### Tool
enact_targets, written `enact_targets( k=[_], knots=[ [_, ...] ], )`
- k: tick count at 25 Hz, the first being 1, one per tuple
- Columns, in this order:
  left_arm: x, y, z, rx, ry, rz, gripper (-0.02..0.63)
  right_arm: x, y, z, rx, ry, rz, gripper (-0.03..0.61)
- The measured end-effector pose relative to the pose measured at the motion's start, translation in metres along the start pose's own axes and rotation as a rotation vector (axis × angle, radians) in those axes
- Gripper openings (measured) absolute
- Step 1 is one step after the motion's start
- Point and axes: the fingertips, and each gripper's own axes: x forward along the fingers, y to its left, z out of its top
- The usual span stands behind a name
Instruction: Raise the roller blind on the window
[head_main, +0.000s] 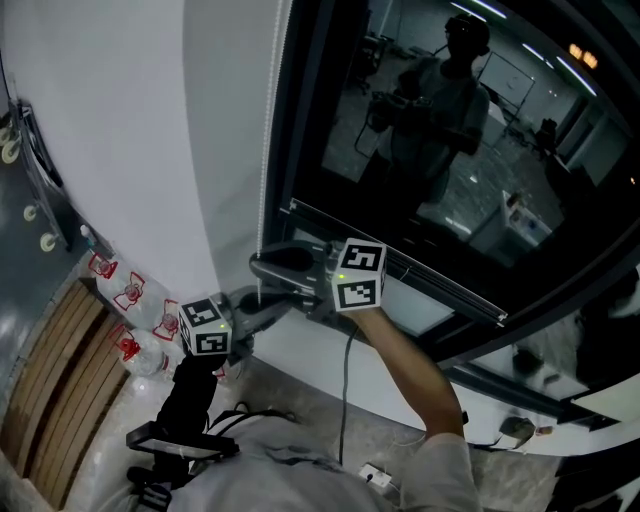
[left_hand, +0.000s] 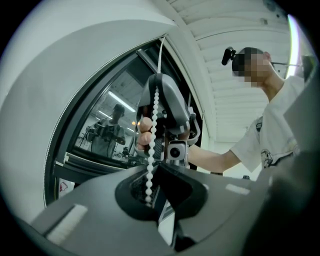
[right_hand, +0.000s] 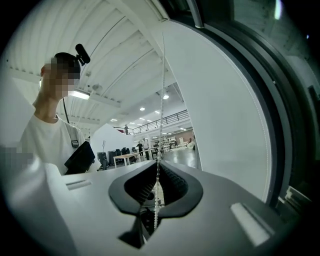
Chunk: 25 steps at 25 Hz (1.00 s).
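White wall (head_main: 110, 120) fills my left side, with red-labelled bottles (head_main: 130, 292) on the floor at its foot. Next comes my left gripper (head_main: 257, 302), reaching across to the chain (head_main: 262, 150). In its own view the left gripper (left_hand: 154, 167) looks closed on the chain (left_hand: 151, 135), with the beads running straight down between the pads, though the pinch is less plain here than on the other side. The chain hangs along the window's left edge, just beside the wall. Directly above on the same strand, my right gripper (head_main: 263, 264) has its jaws pressed together on the chain (right_hand: 161, 100), and the beads trail below the tips. Right of both, the dark window (head_main: 450, 130) stands uncovered and shows a person's reflection. I cannot pick out the blind itself.
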Motion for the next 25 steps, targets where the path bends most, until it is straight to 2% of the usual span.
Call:
enact_targets(
  k=[4,15,20,25],
  knots=[
    [-0.001,-0.001,0.0,0.006,0.004,-0.002,-0.002,-0.002,-0.004,0.032,-0.032,-0.053,-0.003,0.098],
    [-0.002,0.001,-0.004,0.003,0.003,0.003,-0.002,0.003,-0.005,0.182,-0.259,-0.178,0.01,0.097],
    [-0.003,0.005,-0.001,0.011,0.002,0.011,-0.002,0.001,0.004,0.226,-0.338,-0.209,0.015,0.098],
    [-0.002,0.008,0.001,0.015,-0.002,0.013,-0.002,-0.002,0.01,0.252,-0.393,-0.213,0.016,0.097]
  ],
)
